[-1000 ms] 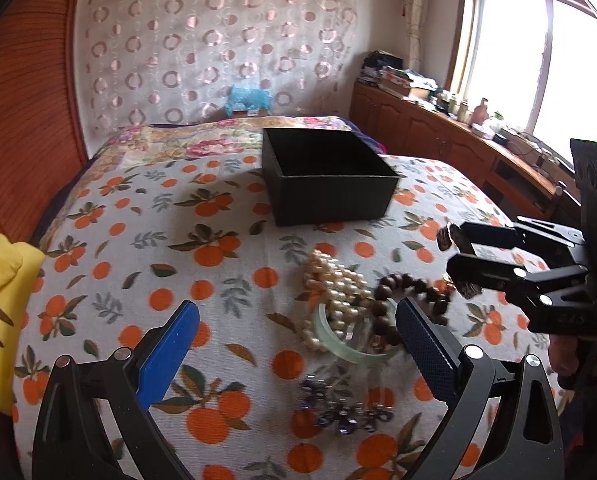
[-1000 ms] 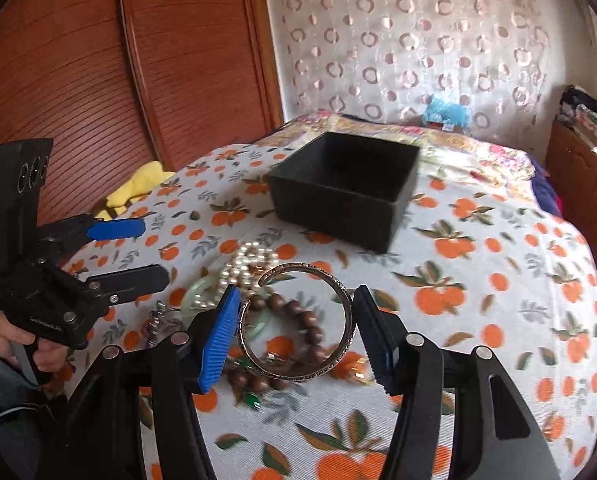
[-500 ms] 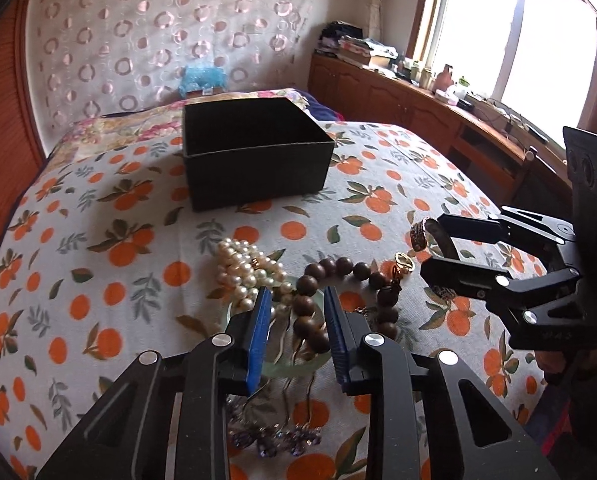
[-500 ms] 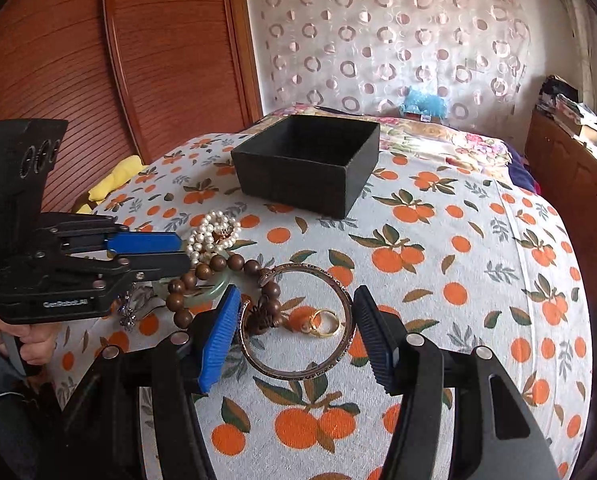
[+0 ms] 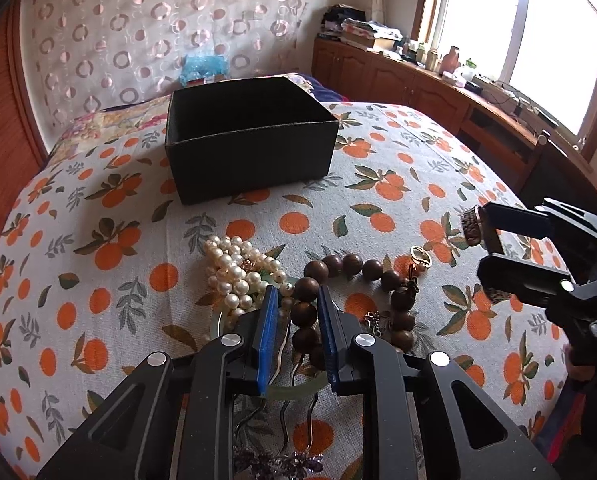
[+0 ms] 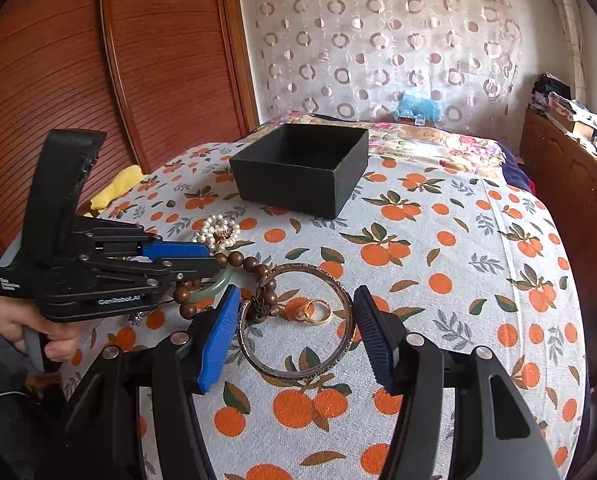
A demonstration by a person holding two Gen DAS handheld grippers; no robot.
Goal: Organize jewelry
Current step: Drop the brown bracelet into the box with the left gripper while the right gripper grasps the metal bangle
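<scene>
Brown wooden bead bracelet [image 5: 340, 276] sits pinched in the left claw [image 5: 297, 330] — right claw [image 6: 294, 332] grips a patterned metal bangle [image 6: 296, 320].

Glossy round brown wooden beads [image 5: 340, 265], lustrous white pearls [image 5: 234, 264] and a dull patterned metal bangle [image 6: 296, 322] lie on matt orange-printed woven cloth [image 6: 438, 280].

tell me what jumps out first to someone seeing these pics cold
A tangle of jewelry on the orange-print bedspread draws the eye: the wooden bead bracelet pinched in the left gripper, beside a pearl strand. The right gripper holds a metal bangle just above the cloth. Behind the pile stands an open black box.
</scene>
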